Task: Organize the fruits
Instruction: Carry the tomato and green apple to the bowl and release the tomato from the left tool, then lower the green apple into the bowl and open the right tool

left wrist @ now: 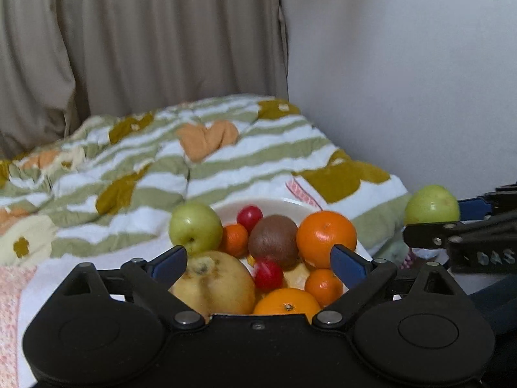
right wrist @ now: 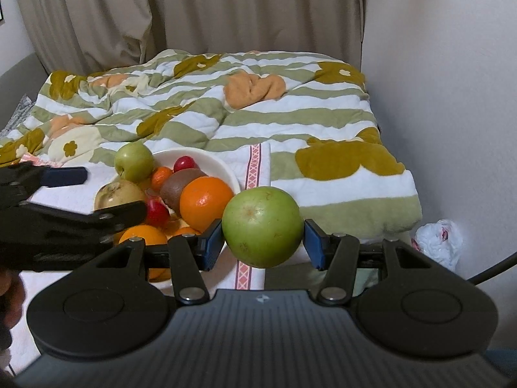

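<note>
A white bowl (left wrist: 232, 206) on the bed holds a green apple (left wrist: 195, 228), a yellow pear (left wrist: 215, 286), a kiwi (left wrist: 274, 240), oranges (left wrist: 326, 238) and small red fruits (left wrist: 249, 217). My left gripper (left wrist: 260, 263) is open and empty, just above the near side of the bowl. My right gripper (right wrist: 263, 242) is shut on a second green apple (right wrist: 262, 226) and holds it in the air to the right of the bowl (right wrist: 223, 165). That apple also shows at the right edge of the left wrist view (left wrist: 431, 205).
The bowl sits on a white cloth (right wrist: 255, 165) over a green-and-white striped quilt (right wrist: 290, 119). Beige curtains (right wrist: 194, 9) hang behind and a white wall (right wrist: 452, 80) stands to the right. A white plastic bag (right wrist: 439, 242) lies beside the bed.
</note>
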Demonstrator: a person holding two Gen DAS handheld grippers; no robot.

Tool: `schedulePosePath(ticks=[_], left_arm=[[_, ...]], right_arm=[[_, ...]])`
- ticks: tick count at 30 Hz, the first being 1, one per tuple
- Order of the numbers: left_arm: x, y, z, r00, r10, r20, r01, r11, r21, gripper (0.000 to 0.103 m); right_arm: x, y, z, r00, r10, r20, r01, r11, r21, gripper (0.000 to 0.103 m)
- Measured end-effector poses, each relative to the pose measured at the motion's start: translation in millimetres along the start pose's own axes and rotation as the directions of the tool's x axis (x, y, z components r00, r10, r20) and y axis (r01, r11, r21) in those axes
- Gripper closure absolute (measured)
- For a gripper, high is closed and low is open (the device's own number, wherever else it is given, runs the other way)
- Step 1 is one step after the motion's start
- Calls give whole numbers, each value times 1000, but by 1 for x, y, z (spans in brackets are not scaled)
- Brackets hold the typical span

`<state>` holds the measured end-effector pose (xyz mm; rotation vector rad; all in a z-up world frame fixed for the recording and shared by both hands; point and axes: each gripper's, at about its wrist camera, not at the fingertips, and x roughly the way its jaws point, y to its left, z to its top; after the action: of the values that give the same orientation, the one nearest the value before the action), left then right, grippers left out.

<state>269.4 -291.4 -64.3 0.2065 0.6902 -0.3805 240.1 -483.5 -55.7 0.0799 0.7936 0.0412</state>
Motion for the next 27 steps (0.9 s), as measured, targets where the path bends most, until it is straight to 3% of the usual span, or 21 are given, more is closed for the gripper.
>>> schedulePosePath(ticks=[8,16,27], left_arm=[[-27,34,-7,1000,29,-7,-29,996,-83,5],[-50,69,-21,996,87,-11,-87,982,-165,5],[-74,96,-43,988,154,-24,-155,958,-239,5]], right_arm=[[6,21,16,999,31,15,-31,999,-33,35],[23,66,31,993,117,16,-114,987,-114,35],[61,104,21,985,172,-6,-169,955,-243,35]])
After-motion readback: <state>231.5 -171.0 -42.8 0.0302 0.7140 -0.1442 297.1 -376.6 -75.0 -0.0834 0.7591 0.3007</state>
